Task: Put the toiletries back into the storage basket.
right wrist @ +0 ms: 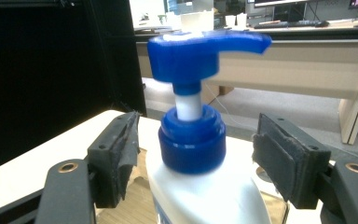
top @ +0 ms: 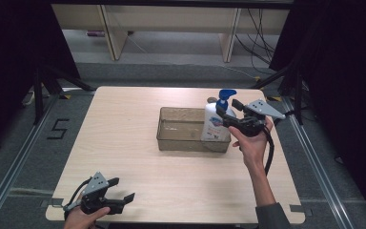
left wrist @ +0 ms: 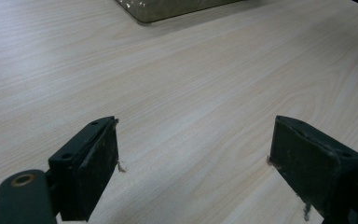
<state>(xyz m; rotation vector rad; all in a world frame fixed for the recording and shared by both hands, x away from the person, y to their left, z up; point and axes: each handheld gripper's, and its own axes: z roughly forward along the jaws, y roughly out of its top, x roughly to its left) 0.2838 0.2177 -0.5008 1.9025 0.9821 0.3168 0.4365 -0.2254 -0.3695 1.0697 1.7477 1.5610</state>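
At the near edge of the table (top: 124,143) the left gripper (top: 116,193) is held low, jaws spread wide with bare wood between them; open tabletop is seen ahead of it up to the clear tray (top: 181,130); farther off, the right gripper (top: 228,112) is brought to the soap bottle (top: 214,125), jaws parted either side of its shoulder below the blue pump (right wrist: 200,56), not touching; the bottle is stood upright at the tray's right end, whether inside cannot be told.
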